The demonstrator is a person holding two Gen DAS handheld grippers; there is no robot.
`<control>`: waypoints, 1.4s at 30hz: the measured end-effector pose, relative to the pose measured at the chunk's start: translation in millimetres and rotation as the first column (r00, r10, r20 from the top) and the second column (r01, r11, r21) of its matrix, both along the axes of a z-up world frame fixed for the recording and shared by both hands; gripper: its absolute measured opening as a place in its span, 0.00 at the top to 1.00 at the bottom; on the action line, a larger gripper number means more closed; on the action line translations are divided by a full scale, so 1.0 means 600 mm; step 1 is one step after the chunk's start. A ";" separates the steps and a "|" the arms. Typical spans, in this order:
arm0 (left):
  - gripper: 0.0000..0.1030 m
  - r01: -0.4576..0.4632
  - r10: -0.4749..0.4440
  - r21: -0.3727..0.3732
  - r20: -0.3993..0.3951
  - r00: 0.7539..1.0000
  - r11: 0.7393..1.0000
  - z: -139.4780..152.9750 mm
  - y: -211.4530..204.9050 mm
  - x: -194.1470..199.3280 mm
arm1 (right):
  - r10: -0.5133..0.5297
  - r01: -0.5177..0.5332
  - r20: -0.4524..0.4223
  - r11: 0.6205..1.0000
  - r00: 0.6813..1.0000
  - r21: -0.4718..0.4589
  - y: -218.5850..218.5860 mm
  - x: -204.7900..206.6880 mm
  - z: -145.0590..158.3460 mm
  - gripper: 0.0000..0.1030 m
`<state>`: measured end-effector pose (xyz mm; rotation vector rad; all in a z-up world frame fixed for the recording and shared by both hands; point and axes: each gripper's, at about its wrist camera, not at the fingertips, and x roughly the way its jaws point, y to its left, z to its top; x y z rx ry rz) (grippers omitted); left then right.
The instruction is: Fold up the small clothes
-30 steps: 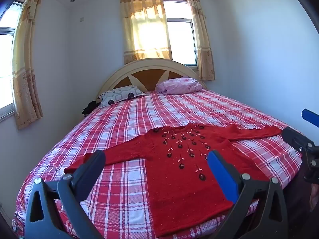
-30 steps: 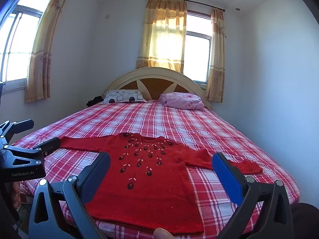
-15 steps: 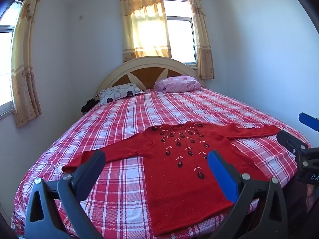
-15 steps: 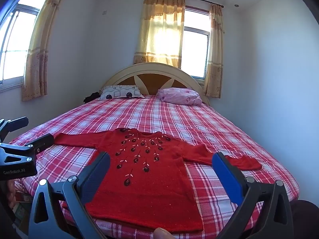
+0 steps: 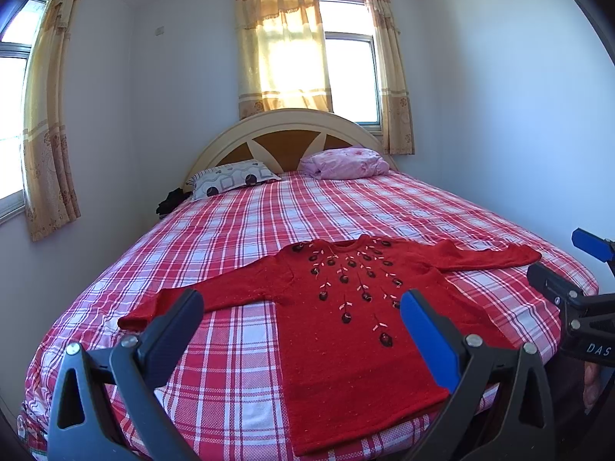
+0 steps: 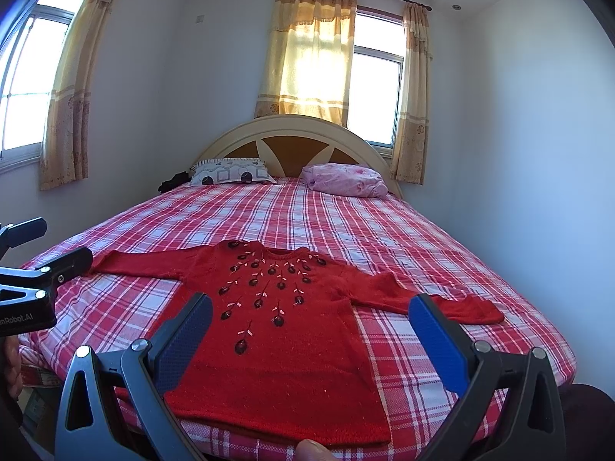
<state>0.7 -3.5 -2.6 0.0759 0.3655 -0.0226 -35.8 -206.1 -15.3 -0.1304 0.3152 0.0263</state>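
A small red knitted sweater with dark bead-and-leaf embroidery down its chest (image 5: 346,330) lies flat, face up, at the foot of a bed covered in a red-and-white checked sheet (image 5: 246,238). Both sleeves are spread wide and the hem reaches the near edge of the mattress. My left hand-held gripper (image 5: 301,317) hangs above the hem, released, its fingers wide apart and grasping nothing. My right hand-held gripper (image 6: 309,324) hovers the same way, released and empty, over the sweater's lower half. At the curved cream and brown wooden headboard (image 6: 300,142) rest a white patterned pillow (image 6: 230,171) and a bundled pink floral quilt (image 6: 344,179).
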 end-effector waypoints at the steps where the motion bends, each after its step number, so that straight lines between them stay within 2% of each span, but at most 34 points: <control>1: 0.00 0.000 0.000 -0.001 0.000 1.000 1.000 0.000 -0.001 -0.001 | 0.000 0.000 -0.002 1.000 1.000 0.001 -0.001 0.000 -0.001 0.01; 42: 0.00 0.001 -0.001 -0.010 -0.005 1.000 1.000 -0.002 0.002 0.003 | -0.003 0.003 -0.018 1.000 1.000 -0.003 -0.005 0.009 -0.011 0.01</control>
